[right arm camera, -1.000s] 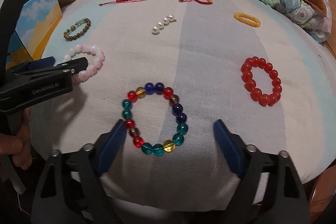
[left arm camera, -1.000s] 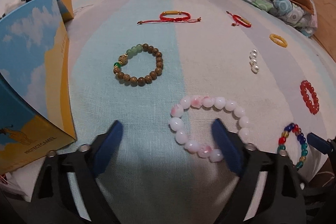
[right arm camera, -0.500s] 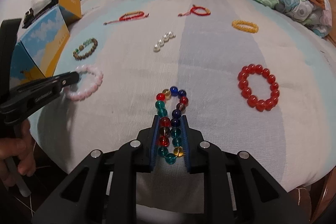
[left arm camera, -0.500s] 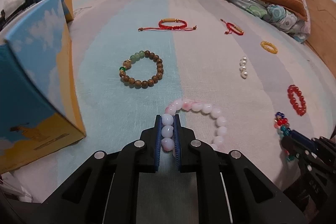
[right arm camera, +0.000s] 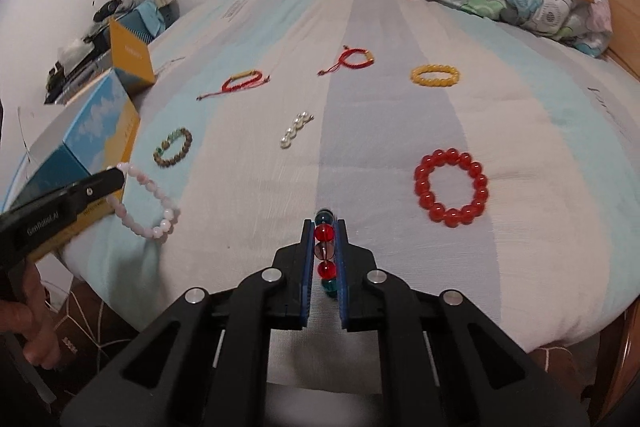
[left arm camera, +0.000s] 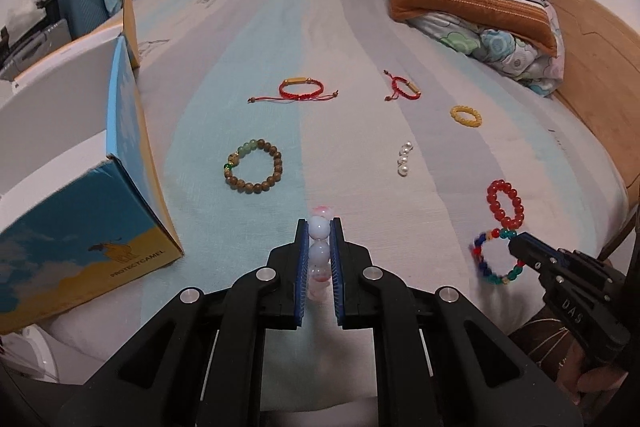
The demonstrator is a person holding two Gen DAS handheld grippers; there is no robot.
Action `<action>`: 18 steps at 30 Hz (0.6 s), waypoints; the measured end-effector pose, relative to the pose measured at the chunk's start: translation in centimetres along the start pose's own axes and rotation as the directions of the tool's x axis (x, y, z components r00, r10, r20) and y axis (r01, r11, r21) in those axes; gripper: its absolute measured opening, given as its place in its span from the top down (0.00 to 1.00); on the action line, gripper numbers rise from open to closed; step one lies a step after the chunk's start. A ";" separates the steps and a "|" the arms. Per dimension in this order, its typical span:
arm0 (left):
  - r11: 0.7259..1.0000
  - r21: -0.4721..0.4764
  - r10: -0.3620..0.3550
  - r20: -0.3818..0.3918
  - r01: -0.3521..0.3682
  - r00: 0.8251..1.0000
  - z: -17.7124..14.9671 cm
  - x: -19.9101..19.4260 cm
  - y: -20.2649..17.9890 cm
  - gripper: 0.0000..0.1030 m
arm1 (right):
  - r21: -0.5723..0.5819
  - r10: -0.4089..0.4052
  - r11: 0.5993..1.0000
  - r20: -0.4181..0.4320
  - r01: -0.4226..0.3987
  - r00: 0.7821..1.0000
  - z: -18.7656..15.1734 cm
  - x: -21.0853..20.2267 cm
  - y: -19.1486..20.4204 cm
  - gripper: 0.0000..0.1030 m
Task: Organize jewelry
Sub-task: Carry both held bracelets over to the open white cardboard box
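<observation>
Two bracelets are being held off the bed (left arm camera: 400, 7) at once. Left gripper (left arm camera: 319, 251): fingers closed on the pink bead bracelet (right arm camera: 146, 205), loop hanging free. Right gripper (right arm camera: 325, 253): fingers closed on the multicolour bead bracelet (left arm camera: 494, 257), likewise dangling. Judgement: carrying slowly is advisable, keeping the pinch on two or three beads so the elastic loops are not rolling out. Blue box (left arm camera: 100, 187) is sitting open at the left bed edge, just beside the left gripper. Wooden bead bracelet (left arm camera: 253, 166) and red bead bracelet (right arm camera: 451, 187) are lying near; open sheet is running between them.
</observation>
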State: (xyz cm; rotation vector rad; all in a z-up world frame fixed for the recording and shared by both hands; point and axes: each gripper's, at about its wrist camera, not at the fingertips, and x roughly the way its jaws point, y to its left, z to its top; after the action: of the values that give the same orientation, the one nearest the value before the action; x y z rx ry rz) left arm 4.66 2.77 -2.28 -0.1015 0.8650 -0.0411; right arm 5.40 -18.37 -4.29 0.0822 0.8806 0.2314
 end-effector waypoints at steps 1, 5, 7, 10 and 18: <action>1.000 0.000 -0.001 0.002 0.001 1.000 0.1 -0.2 0.0 0.91 | 0.008 0.001 1.000 -0.001 -0.001 1.000 0.1 -0.2 -0.1 0.91; 1.000 0.002 -0.004 0.010 0.004 1.000 0.6 -1.3 -0.4 0.91 | 0.016 -0.003 1.000 0.003 0.003 1.000 0.6 -1.2 -0.3 0.91; 1.000 0.004 -0.010 0.015 0.010 1.000 1.0 -1.7 -0.5 0.91 | 0.018 -0.004 1.000 0.005 0.004 1.000 0.8 -1.5 -0.4 0.91; 1.000 0.016 -0.015 0.015 0.014 1.000 1.5 -2.0 -0.8 0.91 | 0.030 -0.001 1.000 -0.003 0.001 1.000 1.2 -1.9 -0.4 0.91; 1.000 0.030 -0.003 0.025 0.002 1.000 3.3 -2.9 -0.5 0.91 | 0.003 -0.027 1.000 0.013 0.027 1.000 3.6 -2.7 1.1 0.91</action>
State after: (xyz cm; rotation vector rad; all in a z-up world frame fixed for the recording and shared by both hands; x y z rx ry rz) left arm 5.29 2.71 2.08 -0.0745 0.8392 -0.0553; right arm 6.33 -17.84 0.15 0.0745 0.8686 0.2036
